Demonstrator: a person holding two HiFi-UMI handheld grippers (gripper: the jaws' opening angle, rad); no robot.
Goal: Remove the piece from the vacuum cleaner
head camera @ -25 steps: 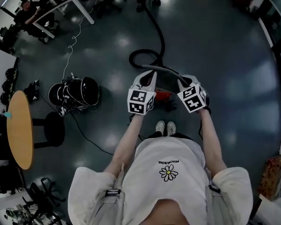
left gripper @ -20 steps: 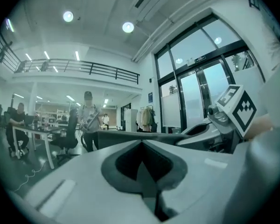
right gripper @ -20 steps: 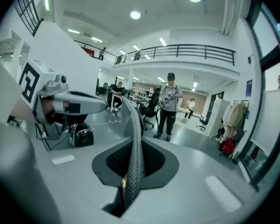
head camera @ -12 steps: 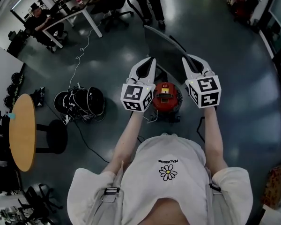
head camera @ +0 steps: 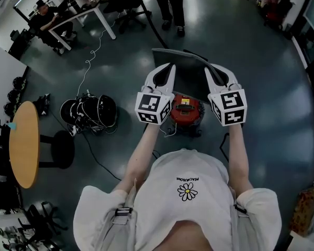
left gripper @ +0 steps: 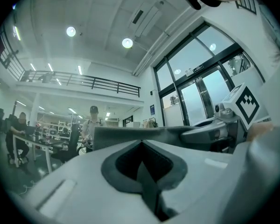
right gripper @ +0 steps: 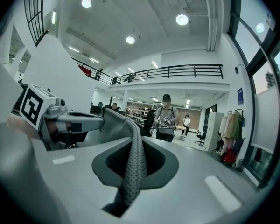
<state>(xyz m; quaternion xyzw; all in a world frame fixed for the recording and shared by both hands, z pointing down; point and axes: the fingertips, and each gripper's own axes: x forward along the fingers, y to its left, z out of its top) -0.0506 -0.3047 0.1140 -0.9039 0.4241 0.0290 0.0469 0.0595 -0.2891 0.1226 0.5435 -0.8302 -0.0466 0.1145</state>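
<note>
Grey mesh fabric piece (head camera: 184,69), a flat rectangular sheet, hangs stretched in the air between two hand-held grippers. It is directly above a round red vacuum cleaner (head camera: 186,109), which sits on the dark glossy floor (head camera: 261,88).

Left gripper (head camera: 169,68), white with a black-and-white marker cube, has its jaws pressed together on the sheet's left edge. Its own view shows dark fabric pinched in the closed slot.

Right gripper (head camera: 210,70), built the same, is clamped on the sheet's right edge. The woven cloth runs out from between its jaws toward the other gripper.

Both grippers point away from the person, roughly level and side by side. The person holding them wears a white T-shirt with a daisy print (head camera: 188,191).

Left of the vacuum cleaner lies a black bundle of round gear and cables (head camera: 89,111). Farther left stands a round wooden table (head camera: 23,143). Beyond, a seated person (head camera: 42,17) is at a white desk (head camera: 89,12)
</note>
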